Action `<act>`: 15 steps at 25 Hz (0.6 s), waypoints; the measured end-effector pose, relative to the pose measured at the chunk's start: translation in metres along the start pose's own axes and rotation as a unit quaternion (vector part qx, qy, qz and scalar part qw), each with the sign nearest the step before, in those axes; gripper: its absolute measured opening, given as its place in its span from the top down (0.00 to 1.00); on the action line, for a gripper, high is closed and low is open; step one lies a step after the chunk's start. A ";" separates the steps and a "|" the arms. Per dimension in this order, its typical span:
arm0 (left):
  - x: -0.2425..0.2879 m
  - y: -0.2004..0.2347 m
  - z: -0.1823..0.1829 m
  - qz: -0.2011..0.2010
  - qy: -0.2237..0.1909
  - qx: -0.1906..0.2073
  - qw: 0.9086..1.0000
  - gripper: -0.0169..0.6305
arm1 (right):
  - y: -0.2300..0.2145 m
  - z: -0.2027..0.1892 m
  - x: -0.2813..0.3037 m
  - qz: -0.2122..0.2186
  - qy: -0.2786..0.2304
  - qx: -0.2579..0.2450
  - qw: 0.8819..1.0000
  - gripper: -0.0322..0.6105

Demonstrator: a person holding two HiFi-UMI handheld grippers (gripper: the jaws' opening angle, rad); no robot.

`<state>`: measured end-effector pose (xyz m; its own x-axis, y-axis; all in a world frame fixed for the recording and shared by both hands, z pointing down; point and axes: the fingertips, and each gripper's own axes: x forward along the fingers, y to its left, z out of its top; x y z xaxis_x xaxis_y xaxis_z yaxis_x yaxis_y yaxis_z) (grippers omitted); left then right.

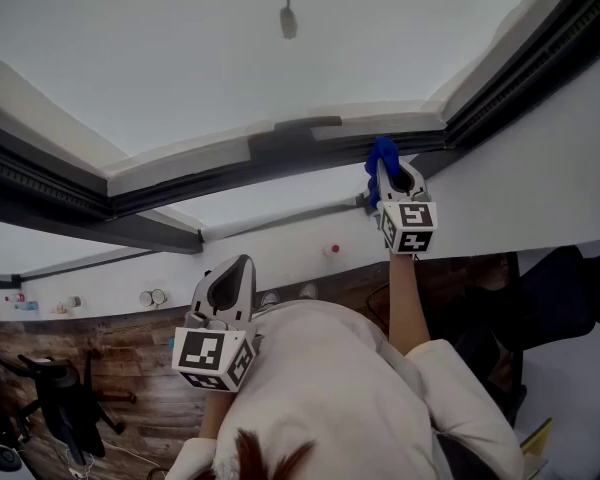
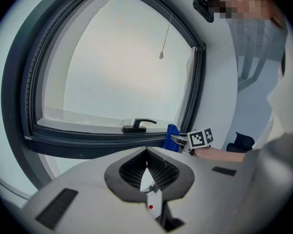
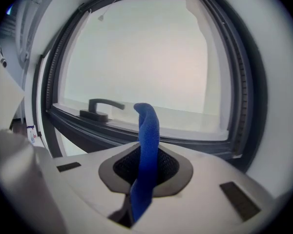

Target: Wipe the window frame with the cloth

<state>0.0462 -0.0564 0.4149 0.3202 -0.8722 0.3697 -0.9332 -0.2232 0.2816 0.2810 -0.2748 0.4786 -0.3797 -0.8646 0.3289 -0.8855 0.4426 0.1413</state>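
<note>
Cloth (image 1: 383,154) nipped in right tool (image 1: 389,175) at window frame (image 1: 280,160), handle (image 3: 100,107) near; left tool (image 1: 238,268) closed, empty, well apart

Two pale grey hand-held grippers and an off-white top

The left gripper (image 1: 242,266) and right gripper (image 1: 395,176) share a smooth light-grey shell narrowing to rounded fingers (image 2: 88,189), which are lined with black ribbed pads (image 2: 161,167). Dark rectangular slots (image 2: 56,208) are set into each shell, and a red dot (image 2: 150,207) marks a small white piece low between the left one's pads. Each carries a white cube (image 1: 215,358) printed with black square markers. The person's top (image 1: 330,398) is off-white with a loose sleeve (image 1: 470,398).
</note>
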 end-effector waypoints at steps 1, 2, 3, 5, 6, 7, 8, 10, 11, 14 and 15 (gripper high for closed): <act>-0.002 0.005 0.001 0.000 0.002 0.001 1.000 0.96 | 0.018 0.003 0.002 0.014 -0.001 0.000 1.000 0.88; -0.004 0.010 0.001 0.000 0.003 0.001 1.000 0.96 | 0.034 0.006 0.005 0.025 -0.001 -0.001 1.000 0.88; -0.006 0.015 0.002 0.001 0.005 0.001 1.000 0.96 | 0.049 0.010 0.007 0.035 0.000 -0.002 0.999 0.88; -0.010 0.025 0.001 0.002 0.009 0.000 1.000 0.96 | 0.077 0.019 0.010 0.055 -0.003 -0.007 0.998 0.88; -0.012 0.030 0.001 0.003 0.012 -0.001 1.000 0.96 | 0.090 0.023 0.010 0.065 -0.005 -0.011 0.998 0.88; -0.014 0.034 0.001 0.004 0.013 -0.002 1.000 0.96 | 0.103 0.027 0.011 0.076 -0.006 -0.014 0.997 0.88; -0.017 0.039 0.002 0.006 0.015 -0.003 1.000 0.96 | 0.116 0.030 0.012 0.086 -0.006 -0.018 0.996 0.88; -0.021 0.049 0.005 0.011 0.015 -0.006 1.000 0.96 | 0.141 0.032 0.013 0.108 -0.001 -0.029 0.994 0.88; -0.024 0.054 0.007 0.015 0.013 -0.007 1.000 0.96 | 0.152 0.031 0.015 0.118 0.003 -0.036 0.992 0.88; -0.031 0.074 0.010 0.035 0.007 -0.015 0.999 0.96 | 0.173 0.032 0.021 0.136 0.008 -0.052 0.989 0.88; -0.036 0.082 0.009 0.044 0.008 -0.018 0.999 0.96 | 0.179 0.032 0.022 0.140 0.008 -0.053 0.989 0.88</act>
<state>-0.0431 -0.0472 0.4164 0.2404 -0.8809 0.4077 -0.9512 -0.1301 0.2797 0.1058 -0.2226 0.4810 -0.6006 -0.7012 0.3842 -0.7128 0.6872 0.1401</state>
